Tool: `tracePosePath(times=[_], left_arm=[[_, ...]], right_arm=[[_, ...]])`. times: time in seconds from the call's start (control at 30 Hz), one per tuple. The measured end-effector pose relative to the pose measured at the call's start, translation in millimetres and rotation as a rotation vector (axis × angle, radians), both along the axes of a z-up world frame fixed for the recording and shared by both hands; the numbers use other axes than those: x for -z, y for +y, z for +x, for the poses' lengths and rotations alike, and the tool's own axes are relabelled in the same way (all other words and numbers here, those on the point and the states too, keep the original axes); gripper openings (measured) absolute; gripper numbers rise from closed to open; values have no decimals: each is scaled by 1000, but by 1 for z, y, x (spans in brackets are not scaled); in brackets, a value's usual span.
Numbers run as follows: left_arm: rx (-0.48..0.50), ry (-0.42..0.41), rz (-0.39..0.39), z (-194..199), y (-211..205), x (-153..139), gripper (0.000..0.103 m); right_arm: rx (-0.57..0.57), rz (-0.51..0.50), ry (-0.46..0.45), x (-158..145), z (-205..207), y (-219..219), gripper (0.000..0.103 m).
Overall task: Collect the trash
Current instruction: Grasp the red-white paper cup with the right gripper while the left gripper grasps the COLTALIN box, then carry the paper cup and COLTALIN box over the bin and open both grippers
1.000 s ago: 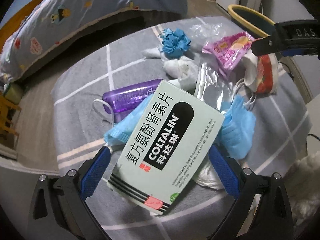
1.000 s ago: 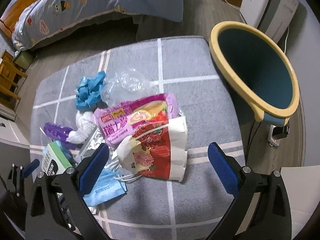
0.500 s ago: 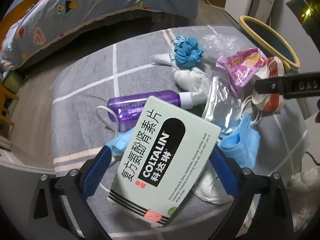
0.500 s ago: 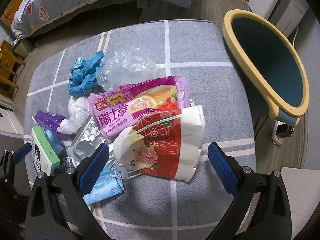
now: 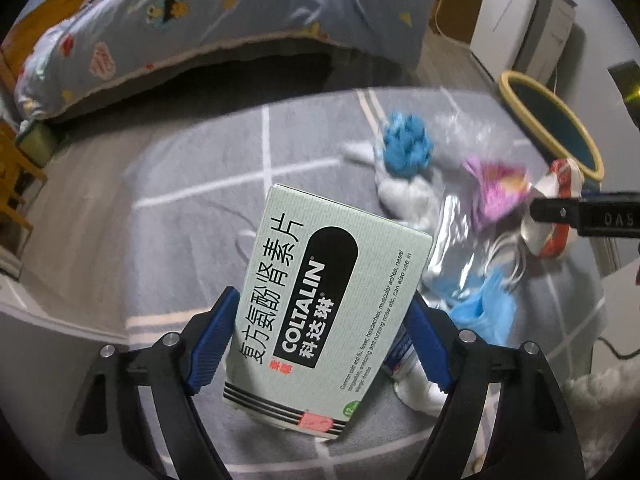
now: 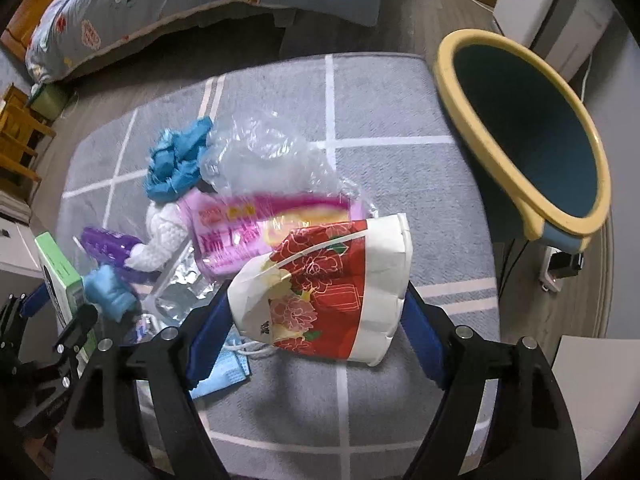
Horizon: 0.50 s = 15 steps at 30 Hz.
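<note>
A pale green medicine box (image 5: 320, 280) printed COLTALIN stands tilted up between the blue pads of my left gripper (image 5: 324, 308). The jaws are closing and both pads touch the box's long edges. From the right wrist the same box (image 6: 60, 268) shows at the far left, upright. My right gripper (image 6: 316, 300) straddles a red-and-white flowered paper bag (image 6: 332, 280). Its jaws are closing too, and the pads press on both sides of the bag. The yellow-rimmed blue bin (image 6: 440, 64) stands open just off the rug's right edge.
More litter lies on the grey checked rug (image 6: 380, 100): a pink snack wrapper (image 6: 240, 232), clear plastic (image 6: 260, 148), crumpled blue gloves (image 6: 176, 160), a purple bottle (image 6: 104, 240), white tissue (image 6: 164, 236), foil (image 6: 180, 292) and a blue mask (image 6: 224, 376). A bed (image 6: 200, 0) runs behind.
Both pairs of jaws have narrowed onto what lay between them. The left gripper has risen with the box, which now tilts up and hides the purple bottle. The right gripper stayed put.
</note>
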<state>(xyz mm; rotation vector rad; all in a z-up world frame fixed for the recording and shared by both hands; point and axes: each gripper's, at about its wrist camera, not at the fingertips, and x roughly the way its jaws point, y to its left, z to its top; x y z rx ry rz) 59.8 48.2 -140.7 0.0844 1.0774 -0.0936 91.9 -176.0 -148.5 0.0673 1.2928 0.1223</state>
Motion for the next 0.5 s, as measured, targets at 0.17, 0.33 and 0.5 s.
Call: tracePosePath(times=[0.17, 0.33, 0.5], left_arm=[[-17, -81, -51, 3, -2, -29, 80], [-15, -156, -77, 6, -9, -54, 80], [-16, -200, -104, 11, -17, -74, 81]], right_arm=[[34, 57, -66, -34, -5, -14, 78], [17, 40, -190, -76, -6, -24, 78], [10, 16, -304, -116, 2, -43, 78]])
